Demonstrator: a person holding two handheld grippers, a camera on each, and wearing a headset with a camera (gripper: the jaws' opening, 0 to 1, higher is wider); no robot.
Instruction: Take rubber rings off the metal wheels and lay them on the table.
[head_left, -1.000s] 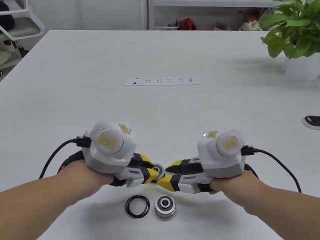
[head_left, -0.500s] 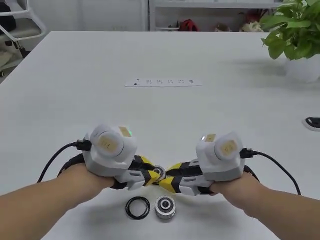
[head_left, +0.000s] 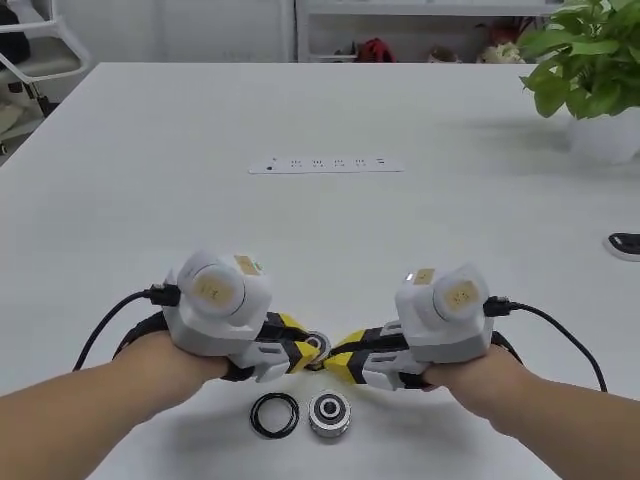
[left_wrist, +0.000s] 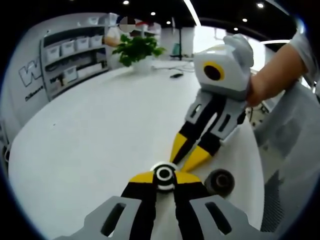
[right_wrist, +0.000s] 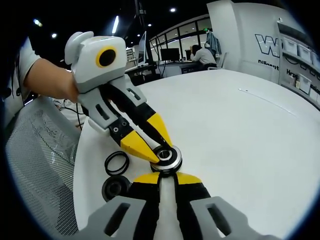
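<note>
We see left gripper (head_left: 300, 353) clamped on the wheel (head_left: 316, 346), lower centre of head view. Right gripper (head_left: 335, 363) meets it tip to tip from frame right, jaws nearly together at the rim — whether they pinch its rubber, we cannot tell. Loose ring (head_left: 274, 413) lies below.

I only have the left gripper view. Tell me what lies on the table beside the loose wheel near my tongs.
Observer: A rubber ring lies flat close beside the loose wheel, on its left in the head view.
Operator: Now report anything farther out on the table.
Observer: A white power strip lies flat near the table's middle.
Operator: Give me the right tongs from their own view.
Observer: Their tips sit at the near rim of the held wheel, which the left tongs clamp. Whether they grip its ring, I cannot tell.
</note>
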